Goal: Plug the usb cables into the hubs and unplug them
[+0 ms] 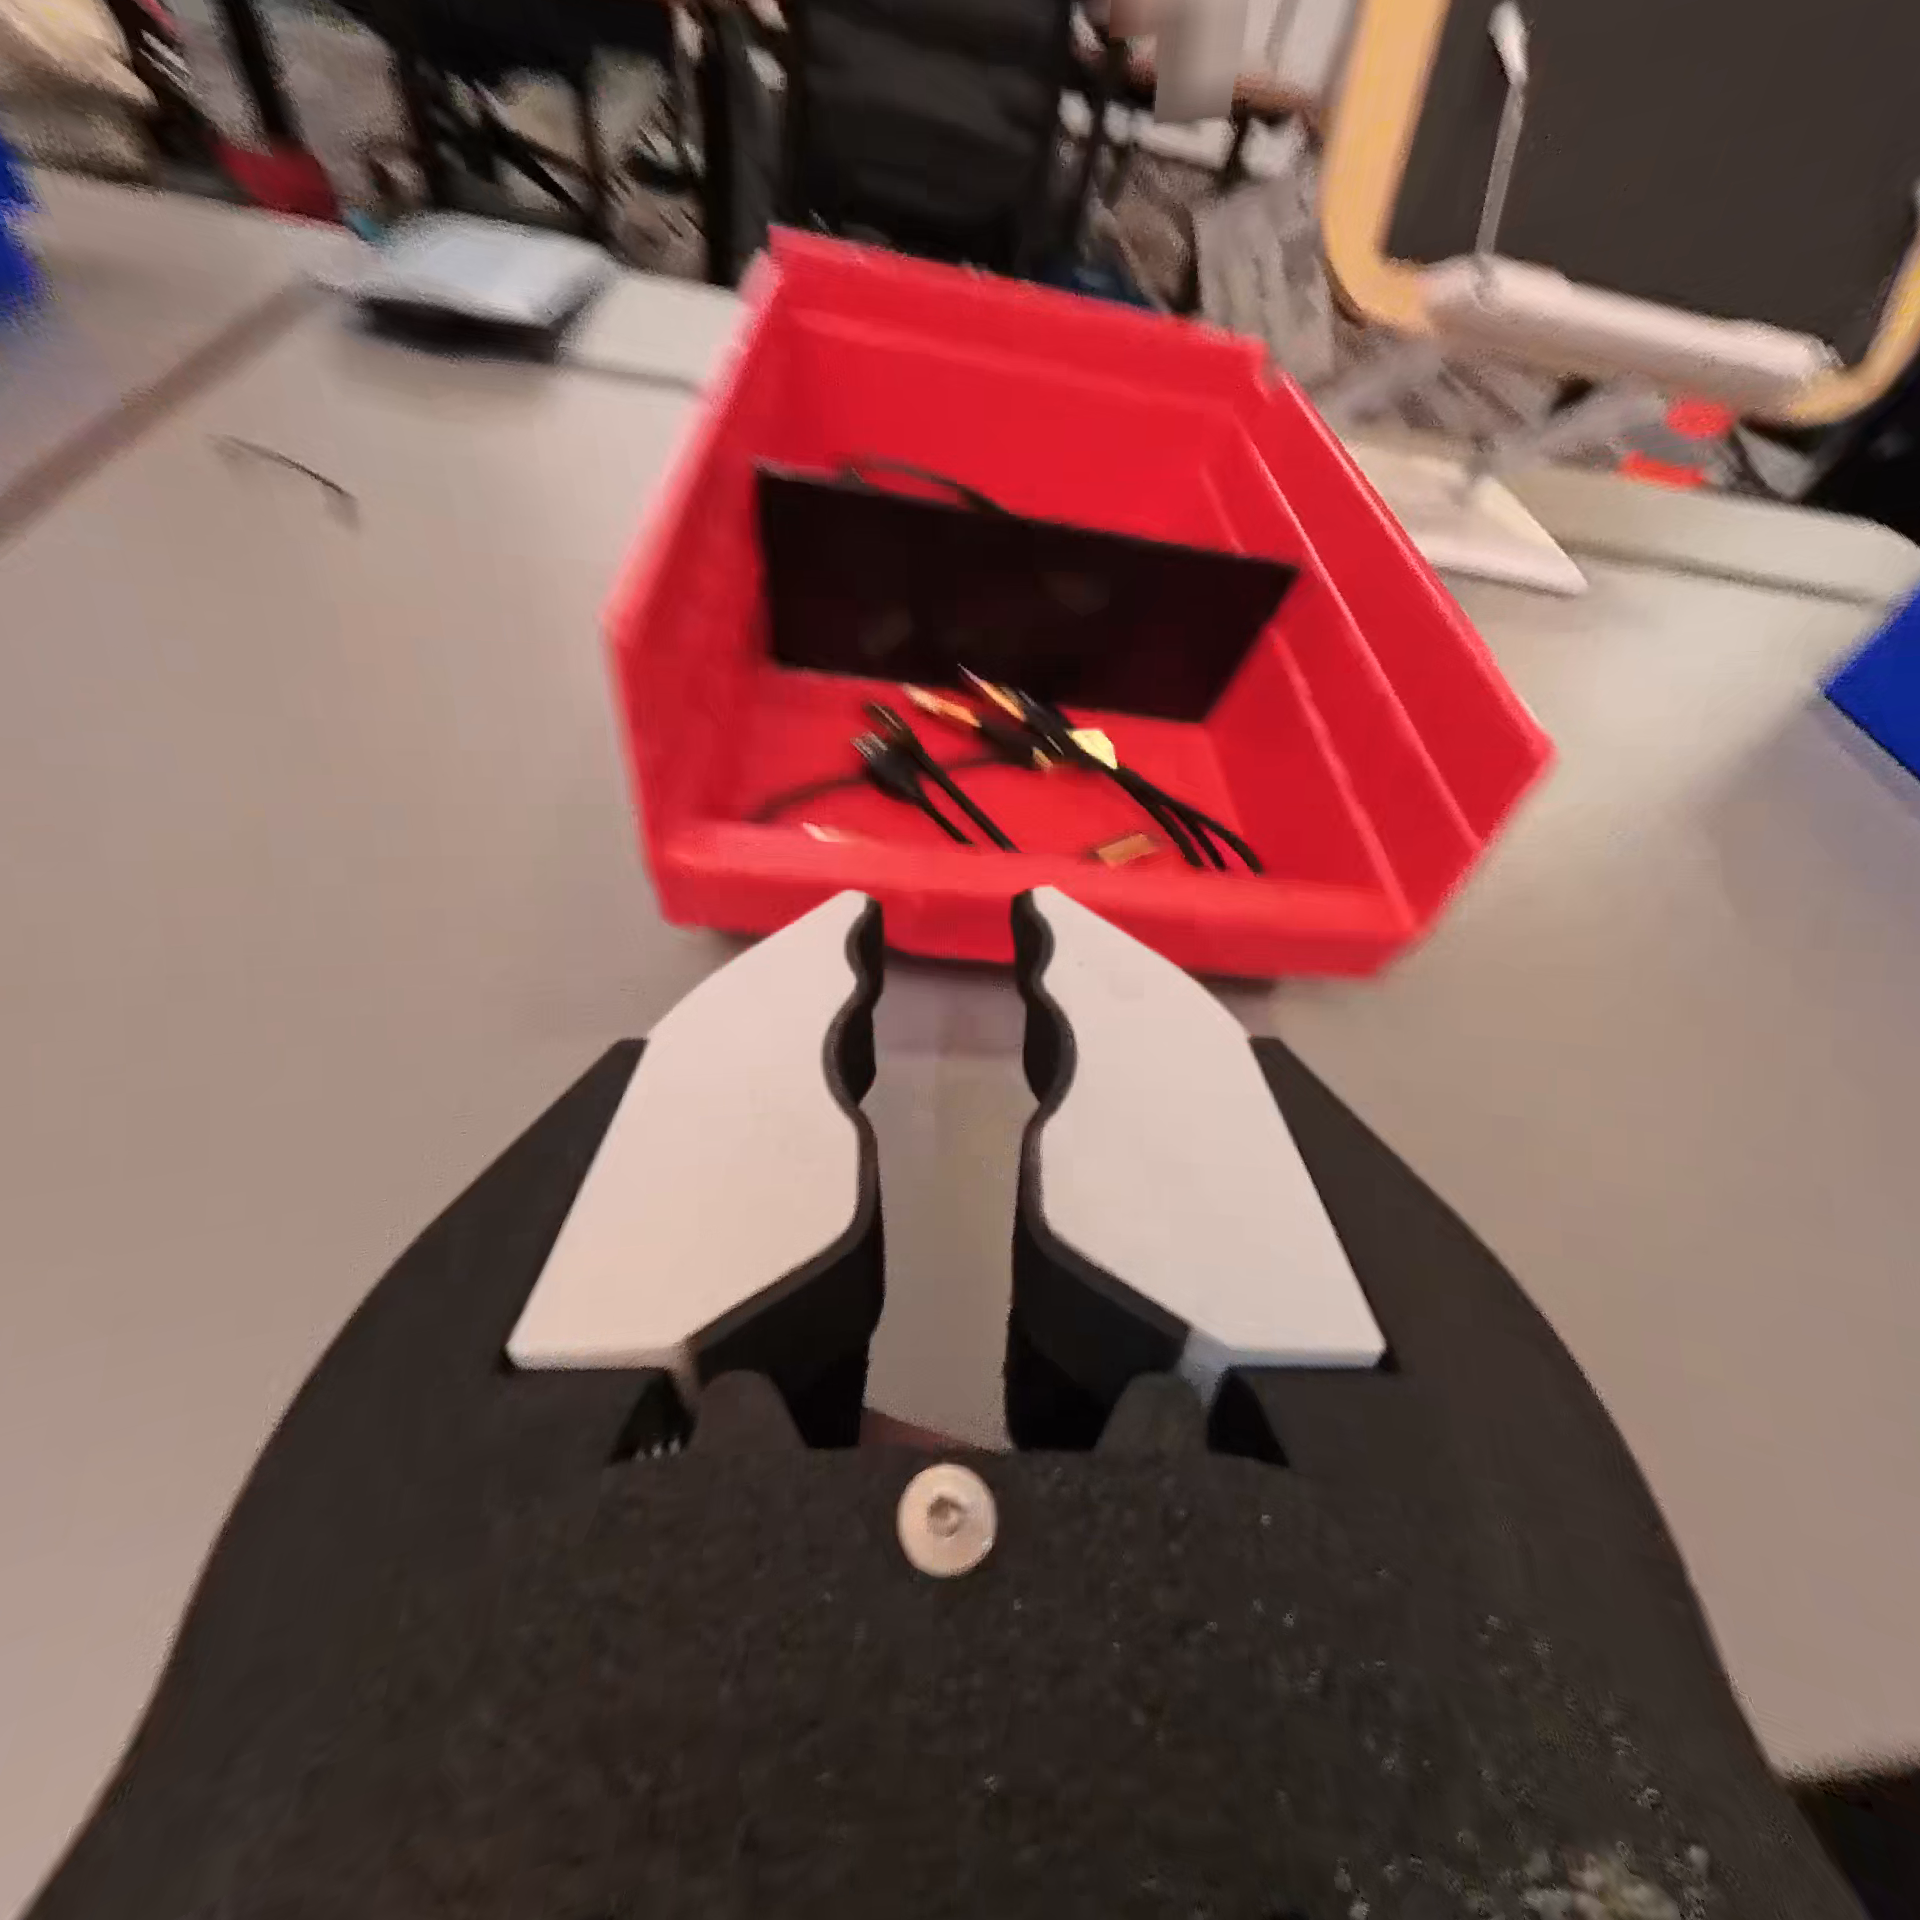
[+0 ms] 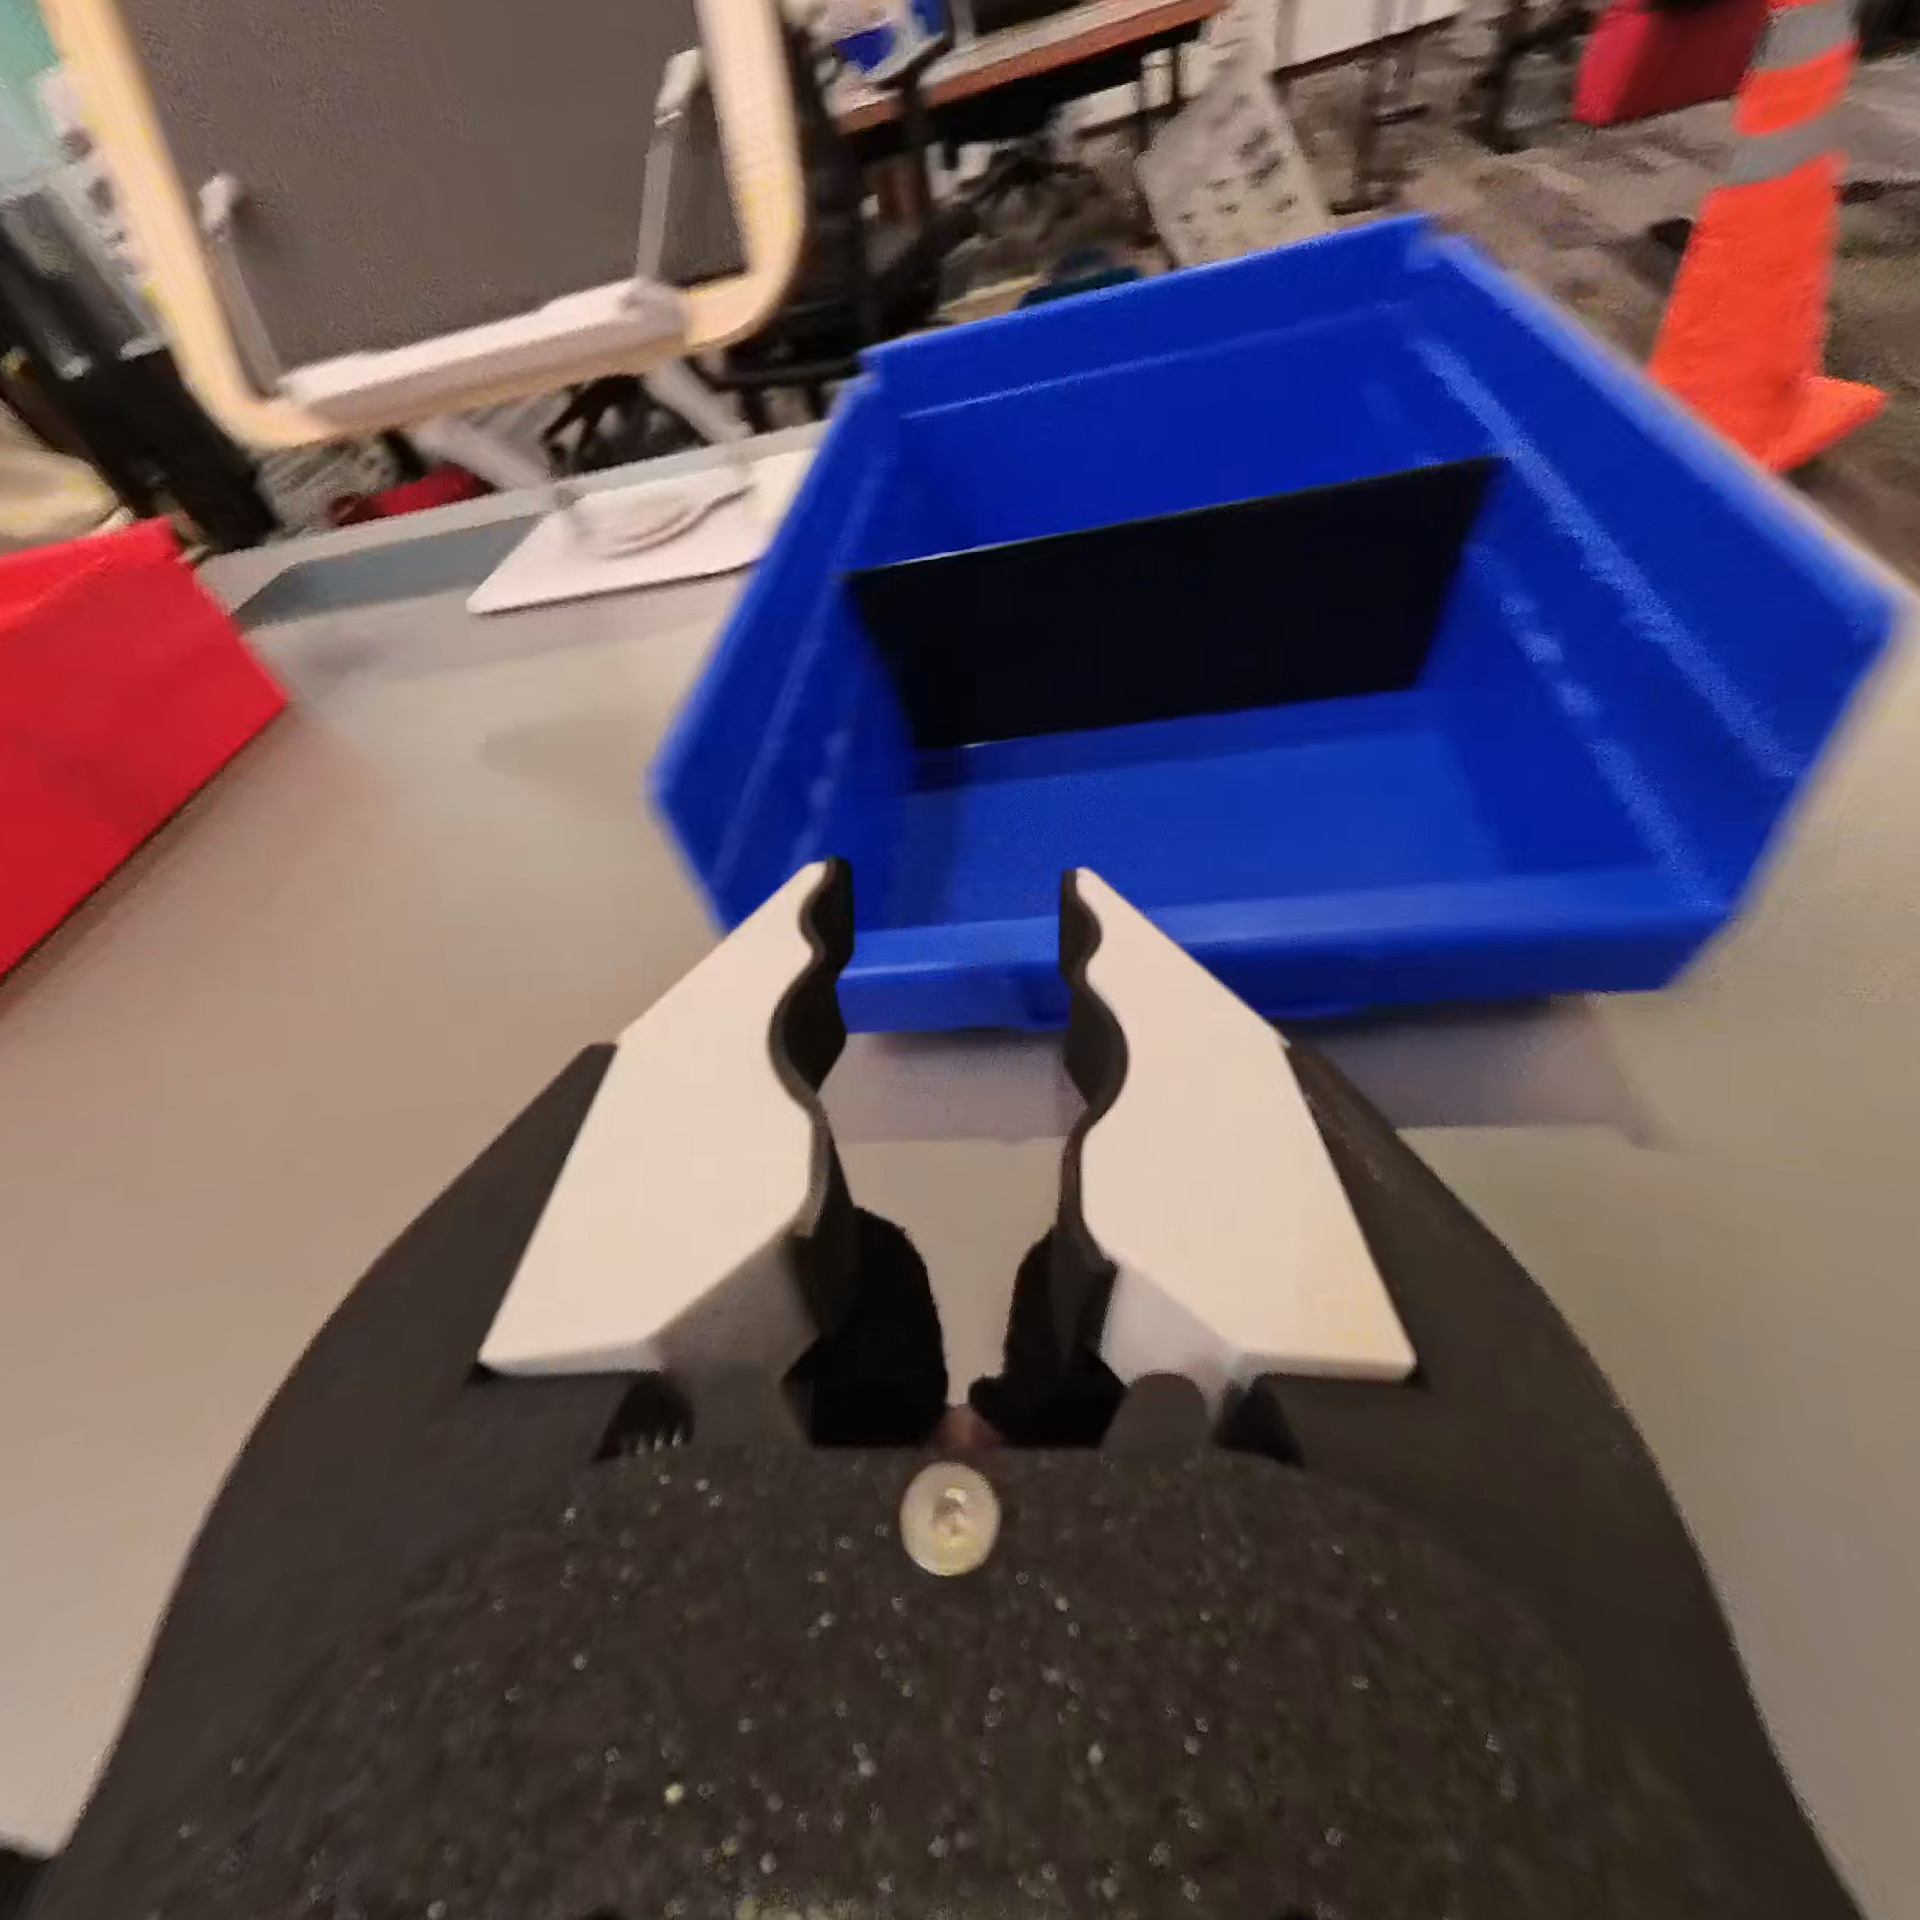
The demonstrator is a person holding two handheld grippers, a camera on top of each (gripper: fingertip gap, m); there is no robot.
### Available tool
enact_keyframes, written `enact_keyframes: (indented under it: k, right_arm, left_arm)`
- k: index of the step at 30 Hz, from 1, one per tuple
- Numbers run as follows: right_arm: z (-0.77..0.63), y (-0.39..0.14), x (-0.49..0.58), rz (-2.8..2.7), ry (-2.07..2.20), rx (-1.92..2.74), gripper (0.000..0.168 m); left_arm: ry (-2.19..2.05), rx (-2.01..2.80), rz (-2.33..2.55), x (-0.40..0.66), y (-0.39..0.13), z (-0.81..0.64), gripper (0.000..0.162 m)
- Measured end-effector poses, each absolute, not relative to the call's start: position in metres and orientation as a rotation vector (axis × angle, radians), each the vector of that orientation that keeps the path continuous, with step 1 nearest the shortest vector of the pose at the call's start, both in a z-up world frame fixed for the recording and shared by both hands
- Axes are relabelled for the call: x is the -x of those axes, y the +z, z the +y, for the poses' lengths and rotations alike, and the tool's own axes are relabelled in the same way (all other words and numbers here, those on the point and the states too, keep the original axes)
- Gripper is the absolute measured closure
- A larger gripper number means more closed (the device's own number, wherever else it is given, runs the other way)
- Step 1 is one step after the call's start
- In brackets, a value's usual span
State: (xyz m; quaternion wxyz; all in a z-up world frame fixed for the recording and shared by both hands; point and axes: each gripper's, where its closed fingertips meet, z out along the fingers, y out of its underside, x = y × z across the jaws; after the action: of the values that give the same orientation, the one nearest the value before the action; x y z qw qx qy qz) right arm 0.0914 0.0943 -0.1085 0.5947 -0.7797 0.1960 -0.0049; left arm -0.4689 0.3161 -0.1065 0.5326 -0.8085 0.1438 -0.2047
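A red plastic bin [image 1: 1382,644] stands on the grey table [image 1: 312,831] in the left wrist view. It has a black divider [image 1: 997,603], and several black cables with gold-tipped plugs [image 1: 1039,758] lie in its front compartment. My left gripper [image 1: 945,904] is open and empty, its tips just before the bin's front lip. In the right wrist view a blue bin [image 2: 1662,644] with a black divider [image 2: 1174,603] holds nothing visible in its front compartment. My right gripper [image 2: 956,883] is open and empty at the blue bin's front lip.
The red bin's side [image 2: 114,707] shows at the left of the right wrist view, and a blue bin corner [image 1: 1881,686] at the right of the left one. A white flat base [image 2: 623,551] lies behind. An orange traffic cone [image 2: 1756,260] stands on the floor beyond. The grippers' ends are close to 60 cm from one another.
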Motion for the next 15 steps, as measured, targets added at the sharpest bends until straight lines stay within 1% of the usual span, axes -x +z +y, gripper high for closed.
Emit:
enact_keyframes:
  k: [3, 6, 11, 15]
  right_arm:
    - [0.081, -0.117, -0.133, 0.568, -0.072, 1.815, 0.125]
    - [0.075, -0.118, -0.146, 0.613, -0.100, 1.784, 0.127]
    - [0.078, -0.110, -0.138, 0.567, -0.113, 1.760, 0.131]
    - [0.093, -0.095, -0.098, 0.395, -0.061, 1.735, 0.134]
  left_arm:
    - [-0.601, 1.958, 0.461, 0.438, -0.116, 0.290, 0.139]
    - [-0.643, 1.958, 0.632, 0.413, -0.123, 0.277, 0.139]
    - [-0.562, 1.920, 0.832, 0.392, -0.132, 0.276, 0.138]
    - [-0.483, 1.877, 1.011, 0.380, -0.140, 0.274, 0.139]
